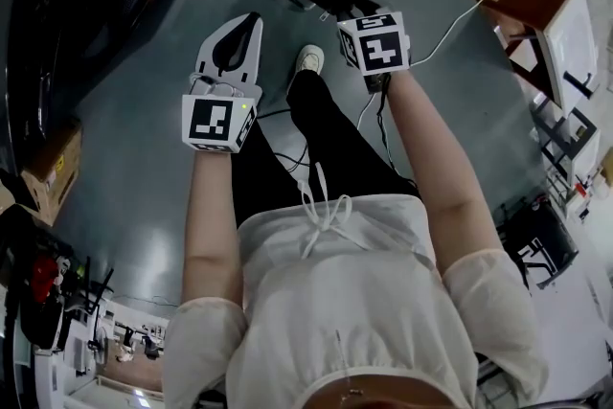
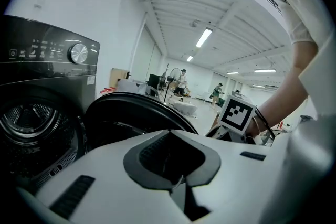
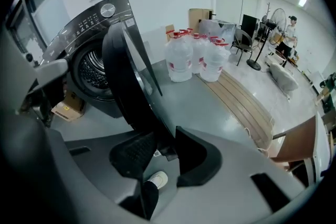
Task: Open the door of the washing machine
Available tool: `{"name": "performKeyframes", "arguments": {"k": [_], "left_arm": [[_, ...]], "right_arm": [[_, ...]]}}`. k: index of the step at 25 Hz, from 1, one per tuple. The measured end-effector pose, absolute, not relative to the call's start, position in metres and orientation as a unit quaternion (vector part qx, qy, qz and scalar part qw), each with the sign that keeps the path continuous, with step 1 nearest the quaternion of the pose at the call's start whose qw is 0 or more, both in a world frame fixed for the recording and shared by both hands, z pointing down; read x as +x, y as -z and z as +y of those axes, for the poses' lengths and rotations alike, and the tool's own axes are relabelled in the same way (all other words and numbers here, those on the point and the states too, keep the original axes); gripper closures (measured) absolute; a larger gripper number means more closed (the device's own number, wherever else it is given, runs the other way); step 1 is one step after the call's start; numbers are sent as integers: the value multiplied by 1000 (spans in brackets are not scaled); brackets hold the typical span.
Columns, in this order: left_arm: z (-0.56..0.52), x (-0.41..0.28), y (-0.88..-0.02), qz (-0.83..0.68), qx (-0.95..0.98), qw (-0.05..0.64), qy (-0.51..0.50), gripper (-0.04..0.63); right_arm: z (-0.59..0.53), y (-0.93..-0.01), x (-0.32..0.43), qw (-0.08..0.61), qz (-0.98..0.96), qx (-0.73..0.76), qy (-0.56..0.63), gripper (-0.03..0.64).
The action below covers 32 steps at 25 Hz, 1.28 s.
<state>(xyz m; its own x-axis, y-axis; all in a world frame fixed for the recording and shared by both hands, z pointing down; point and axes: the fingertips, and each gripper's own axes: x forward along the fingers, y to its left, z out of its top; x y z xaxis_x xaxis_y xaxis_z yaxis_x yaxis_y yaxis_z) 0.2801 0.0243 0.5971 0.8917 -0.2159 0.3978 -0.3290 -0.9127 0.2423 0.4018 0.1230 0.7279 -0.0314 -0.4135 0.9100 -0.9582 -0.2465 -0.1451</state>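
Door: the round black glass door [image 3: 126, 76] of the dark grey front-loading washing machine [image 3: 89, 23] stood swung open, clear of the steel drum [image 3: 95, 75].
Place of the door: its lower rim ran down between the jaws of the right gripper [image 3: 165, 137], and the rest of it rose up and to the left beyond them.
Right gripper: the jaws were a little apart and, as far as its own view showed, were pinching the rim of the door.
Left gripper [image 2: 169, 132]: the jaws were pressed together with nothing between them. The door lay just beyond their tips, and the front of the machine was further to the left.
Beyond the right jaws: clear plastic water bottles [image 3: 194, 57] with red caps stood to the right of the door, and pale wooden boards [image 3: 241, 102] lay near them on the grey floor [image 3: 199, 107].
Left of the right jaws: a brown cardboard box [image 3: 67, 110] was beside the machine.
Under the right jaws: the person's white shoe [image 3: 157, 180] was on the floor.
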Motion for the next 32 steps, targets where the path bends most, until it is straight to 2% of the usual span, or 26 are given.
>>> {"name": "performKeyframes", "arguments": {"k": [15,22,25,29,32], "left_arm": [[18,370,-593,-139,962,145,-185,574],[16,381,-591,-144,962,151,-177,574],[12,373,-587,-150,962,152,-173,574],[0,356,-576,-159,962,147,-166,574],[-7,342,-564,-165,962,147,-158,574]], "right_arm": [[93,-725,492,299,-578,620,-439,495],[91,-728,502,300,-580,611,-447,488],[91,-725,499,322,-576,598,-455,482],[91,-708,496,344,-563,608,-441,525],[87,-683,493,345,-539,638,-428,592]]}}
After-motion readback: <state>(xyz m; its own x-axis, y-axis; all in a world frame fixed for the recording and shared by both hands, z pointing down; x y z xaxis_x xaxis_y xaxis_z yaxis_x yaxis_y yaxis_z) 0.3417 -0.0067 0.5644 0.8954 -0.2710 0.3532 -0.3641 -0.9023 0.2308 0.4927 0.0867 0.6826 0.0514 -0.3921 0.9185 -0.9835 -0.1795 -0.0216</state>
